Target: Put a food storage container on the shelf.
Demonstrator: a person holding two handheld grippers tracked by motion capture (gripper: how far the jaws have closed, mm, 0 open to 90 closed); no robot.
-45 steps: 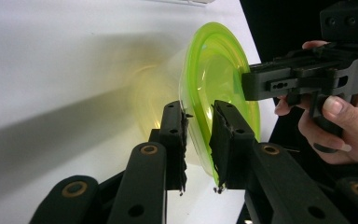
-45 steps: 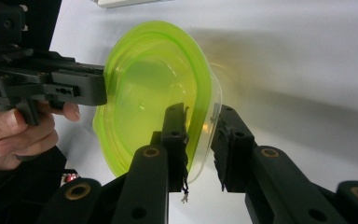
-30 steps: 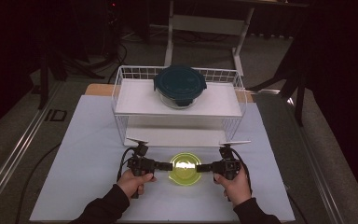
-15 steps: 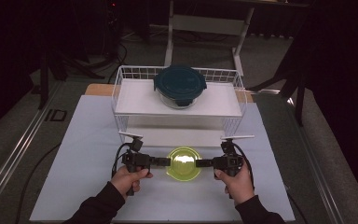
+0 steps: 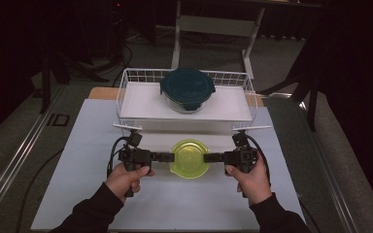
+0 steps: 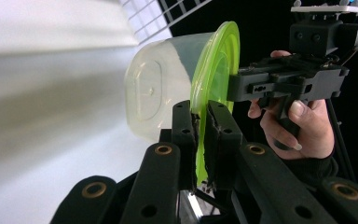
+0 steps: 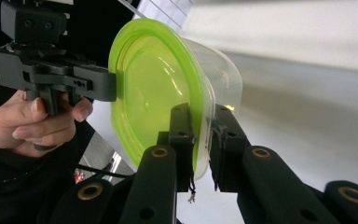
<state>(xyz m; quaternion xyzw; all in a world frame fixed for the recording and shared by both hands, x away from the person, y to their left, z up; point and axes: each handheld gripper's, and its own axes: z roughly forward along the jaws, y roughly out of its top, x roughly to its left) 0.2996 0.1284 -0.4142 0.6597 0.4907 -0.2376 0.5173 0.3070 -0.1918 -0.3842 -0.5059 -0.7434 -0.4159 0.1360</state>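
Setting: a dark room, a table under a white sheet (image 5: 77, 145), with a white wire basket-shelf (image 5: 126, 92) at its far side carrying a white board. High view: on that board stands a round glass container with a dark teal clip lid (image 5: 187, 89). In front of the shelf, a small clear plastic tub with a lime-green lid (image 5: 189, 158) is carried between two hand-held tools; the left gripper (image 5: 170, 157) clamps the lid's rim on one side, the right gripper (image 5: 208, 158) the opposite side, each hand wrapped round its grip. The tub appears clear of the sheet, though this view does not settle that. Left gripper view: the two black jaws are nearly shut on the green rim (image 6: 200, 135), pads pressing it from both faces; the tub's pale translucent body (image 6: 154, 93) projects to the left, the other gripper (image 6: 289, 79) bites the far rim, and the wire shelf's mesh (image 6: 154, 18) shows above. Right gripper view: the jaws are likewise pinched close on the rim (image 7: 200, 140), the lid's face (image 7: 154, 102) turned to the camera, the other gripper (image 7: 65, 79) on its far edge. Status, by judgement: grasp and lift done with the lid on; what remains is likely carrying the tub to the shelf, setting it down level and releasing both grips.
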